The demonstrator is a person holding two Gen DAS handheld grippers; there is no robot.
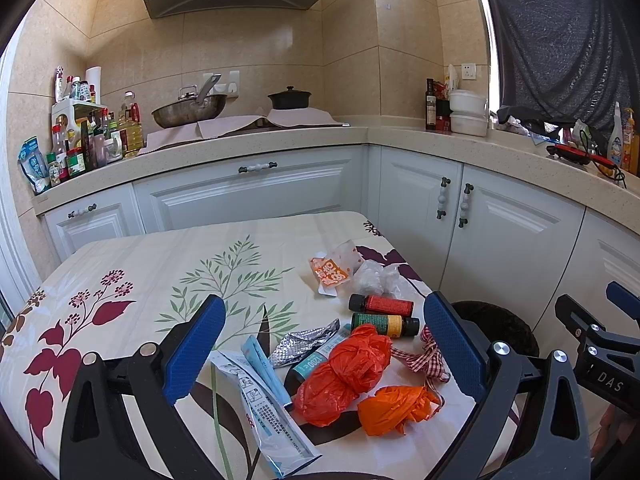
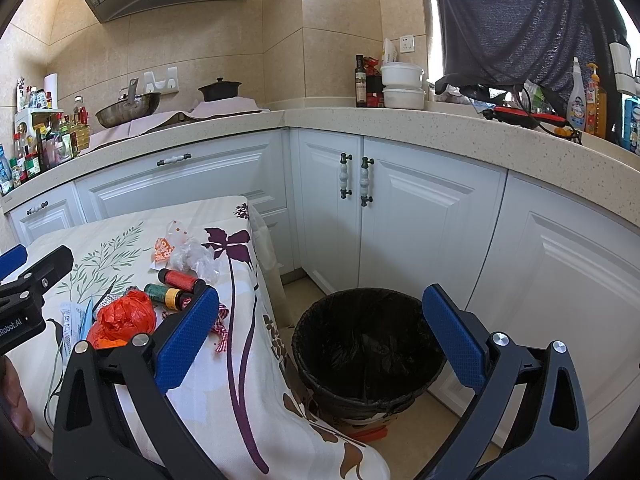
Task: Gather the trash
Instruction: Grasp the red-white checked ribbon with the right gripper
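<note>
Two empty grippers over a trash-strewn table, bin beside it.

Our left gripper (image 1: pixel 324 344) hangs wide open above the trash (image 1: pixel 344 372) piled at the table (image 1: pixel 120 264) edge, handy for dropping. Our right gripper (image 2: pixel 320 336), equally wide, holds nothing above the black-lined bin (image 2: pixel 366 350), which looks empty.

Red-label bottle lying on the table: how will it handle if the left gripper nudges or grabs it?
The red-label bottle lies on its side, so a nudge would probably roll it, maybe toward the nearby table edge. It looks rigid and small, likely a firm pinch across the body. The surface may be slick. The left gripper is open wide enough to straddle it.
</note>
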